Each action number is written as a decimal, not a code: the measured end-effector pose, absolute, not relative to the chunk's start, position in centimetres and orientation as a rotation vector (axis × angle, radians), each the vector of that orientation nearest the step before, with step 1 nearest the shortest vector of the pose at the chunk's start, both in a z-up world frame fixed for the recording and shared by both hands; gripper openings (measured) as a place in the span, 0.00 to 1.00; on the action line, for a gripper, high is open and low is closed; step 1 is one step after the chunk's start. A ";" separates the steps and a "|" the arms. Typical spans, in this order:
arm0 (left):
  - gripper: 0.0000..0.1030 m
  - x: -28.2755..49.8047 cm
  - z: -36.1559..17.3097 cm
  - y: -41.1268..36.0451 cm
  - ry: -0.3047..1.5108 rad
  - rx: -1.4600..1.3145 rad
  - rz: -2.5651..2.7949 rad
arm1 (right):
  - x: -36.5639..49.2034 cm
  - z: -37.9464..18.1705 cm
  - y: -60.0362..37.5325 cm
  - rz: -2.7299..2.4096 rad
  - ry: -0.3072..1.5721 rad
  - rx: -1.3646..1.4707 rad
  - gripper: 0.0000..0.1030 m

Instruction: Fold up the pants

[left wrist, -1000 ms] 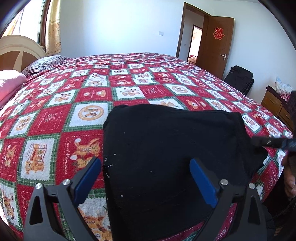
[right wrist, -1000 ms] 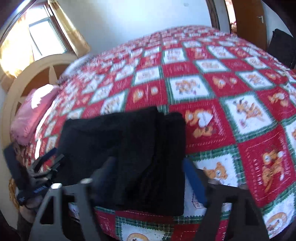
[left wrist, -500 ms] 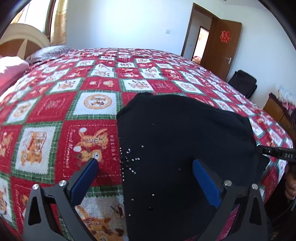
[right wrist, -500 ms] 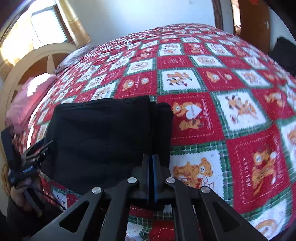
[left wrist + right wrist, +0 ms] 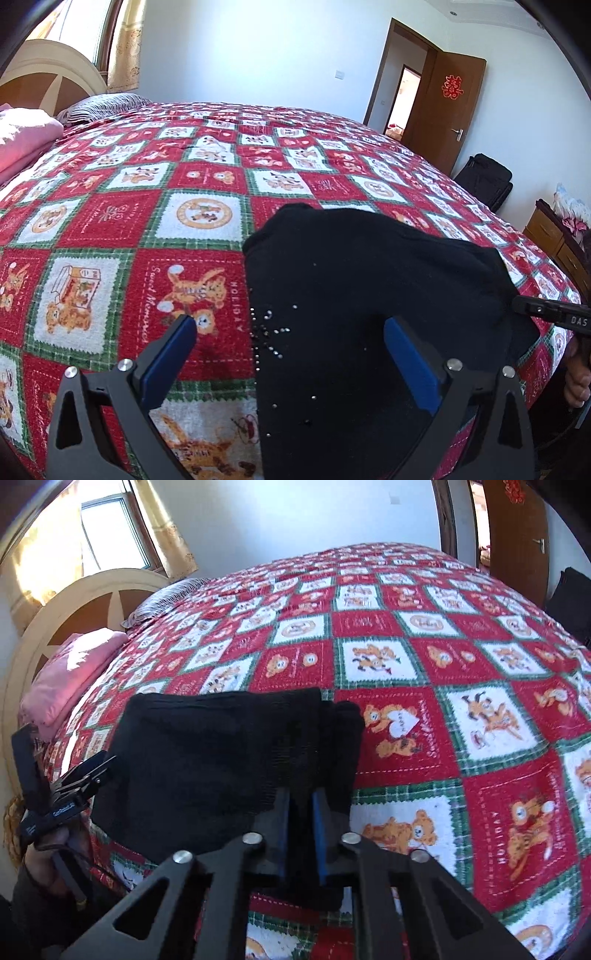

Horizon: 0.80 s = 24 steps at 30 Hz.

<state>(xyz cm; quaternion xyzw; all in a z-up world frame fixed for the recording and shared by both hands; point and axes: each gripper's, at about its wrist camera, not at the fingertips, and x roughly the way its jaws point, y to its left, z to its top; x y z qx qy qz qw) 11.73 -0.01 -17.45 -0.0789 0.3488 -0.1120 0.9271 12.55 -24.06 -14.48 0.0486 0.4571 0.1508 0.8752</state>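
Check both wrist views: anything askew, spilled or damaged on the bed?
Nothing spilled or damaged. The black pants lie folded at the near edge of the patchwork quilt, but the fold is uneven: an under layer sticks out past the top layer on one side. The bright specks are studs on the fabric.

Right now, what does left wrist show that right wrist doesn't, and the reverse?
Left wrist only: the left gripper open above the black pants, small shiny beads near their left edge, a wooden dresser and a red emblem on the door.

Right wrist only: the right gripper shut on a fold of the pants' near edge, and the sunlit window.

Both: the folded pants on the red checked bedspread, the pink pillow, the striped pillow and the headboard.
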 end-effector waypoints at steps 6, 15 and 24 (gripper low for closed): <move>1.00 11.9 -17.9 -0.4 0.731 -0.151 -0.254 | 13.2 -16.4 -24.3 0.265 1.015 0.052 0.09; 1.00 12.5 -18.4 0.9 0.667 -0.217 -0.320 | 14.2 -17.2 -27.5 0.257 1.007 0.225 0.57; 0.67 13.9 -18.5 0.4 0.697 -0.282 -0.472 | 14.7 -17.9 -27.5 0.385 1.022 0.385 0.25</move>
